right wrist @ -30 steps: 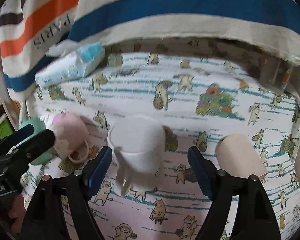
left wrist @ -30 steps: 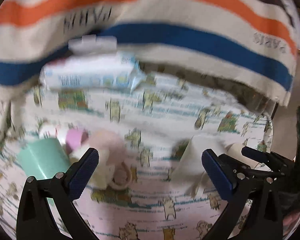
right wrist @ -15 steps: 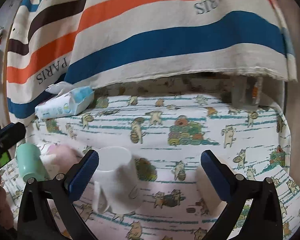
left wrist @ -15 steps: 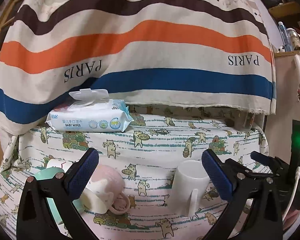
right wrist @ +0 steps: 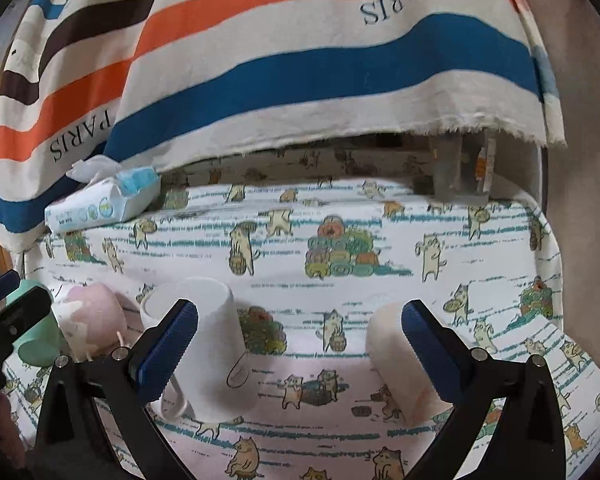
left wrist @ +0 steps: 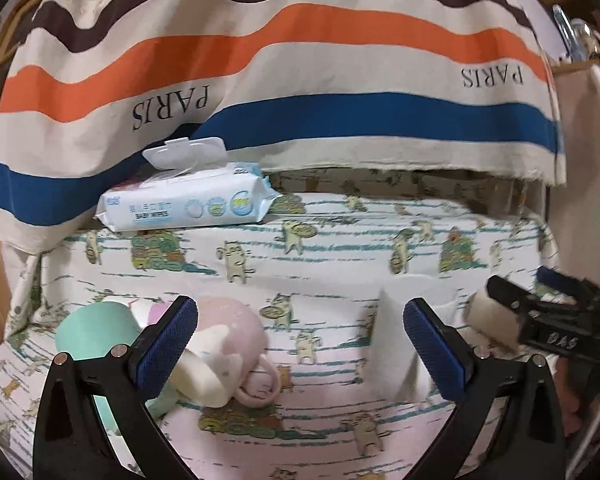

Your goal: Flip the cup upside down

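Both claws stood spread wide with nothing between their pads. Seen from its own camera, the right claw [right wrist: 299, 354] hovered over the cat-print cloth [right wrist: 340, 216], and the left claw [left wrist: 300, 352] did the same in its own view.

From the right view, the white mug [right wrist: 210, 344] sat at about eight o'clock, just behind the left pad. It seemed to rest mouth-down with its flat base up and its handle [right wrist: 172, 400] toward the camera, though blur left this less than certain. A beige cup [right wrist: 396, 364] lay on its side at about four o'clock, partly behind the right pad. At nine o'clock a pink mug [right wrist: 94, 316] leaned beside a mint cup [right wrist: 36, 344], the two close enough to be touching.

In the left view the pink mug [left wrist: 236, 344] was tipped over at seven o'clock, touching the mint cup [left wrist: 90, 332]. The white mug [left wrist: 396, 344] showed blurred at four o'clock. A pack of wipes [left wrist: 184, 200] sat at eleven o'clock, under the striped cloth [left wrist: 284, 60].

My judgement: if the white mug was the target, the flip looked done and already let go. Otherwise the beige cup on its side remained to be gripped and turned over.
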Tool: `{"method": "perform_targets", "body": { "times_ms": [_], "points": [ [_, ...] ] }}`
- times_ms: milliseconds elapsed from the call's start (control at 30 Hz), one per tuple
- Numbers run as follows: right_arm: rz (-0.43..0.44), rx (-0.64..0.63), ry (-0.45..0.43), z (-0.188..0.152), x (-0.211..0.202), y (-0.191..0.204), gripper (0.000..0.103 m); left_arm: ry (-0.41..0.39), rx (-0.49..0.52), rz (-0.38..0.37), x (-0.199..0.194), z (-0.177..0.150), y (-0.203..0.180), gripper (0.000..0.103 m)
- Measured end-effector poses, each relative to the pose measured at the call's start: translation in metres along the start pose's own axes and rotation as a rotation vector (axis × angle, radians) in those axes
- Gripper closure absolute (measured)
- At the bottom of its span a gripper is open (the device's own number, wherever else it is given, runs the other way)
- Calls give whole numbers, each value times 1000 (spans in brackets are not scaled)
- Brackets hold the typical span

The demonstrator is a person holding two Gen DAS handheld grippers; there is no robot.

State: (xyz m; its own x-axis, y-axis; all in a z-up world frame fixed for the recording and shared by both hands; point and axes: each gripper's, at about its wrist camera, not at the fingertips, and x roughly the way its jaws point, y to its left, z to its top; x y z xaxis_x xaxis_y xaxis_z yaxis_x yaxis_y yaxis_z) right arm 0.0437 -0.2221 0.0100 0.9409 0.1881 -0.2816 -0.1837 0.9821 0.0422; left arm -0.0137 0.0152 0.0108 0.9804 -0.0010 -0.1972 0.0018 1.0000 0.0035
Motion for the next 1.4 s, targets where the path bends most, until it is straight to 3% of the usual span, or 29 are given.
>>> {"method": "perform_targets", "body": {
  "times_ms": [100,200,300,400,600,800,1400],
  "points": [
    [-9,-10,9,-1,2,2,0,29,21,-17,8,-3,-5,1],
    [-3,-29,20,-2,4,6,0,124,-6,-29,28,-5,-2,1],
    [8,-49,42,-2,8,9,0,93,-34,-7,22,-6,4,1],
    [-11,-43,38,-2,8,8,0,99,-3,-4,23,-7,-3,1],
    [-20,-71,37,-2,7,12,0,124,-33,-26,26,-7,3,1],
    [-28,-81,24,-2,3,14,0,98,0,-28,19,-7,-5,1],
    [-33,-77,29,-1,5,12,0,109,-14,15,20,-7,-2,1]
  ]
}}
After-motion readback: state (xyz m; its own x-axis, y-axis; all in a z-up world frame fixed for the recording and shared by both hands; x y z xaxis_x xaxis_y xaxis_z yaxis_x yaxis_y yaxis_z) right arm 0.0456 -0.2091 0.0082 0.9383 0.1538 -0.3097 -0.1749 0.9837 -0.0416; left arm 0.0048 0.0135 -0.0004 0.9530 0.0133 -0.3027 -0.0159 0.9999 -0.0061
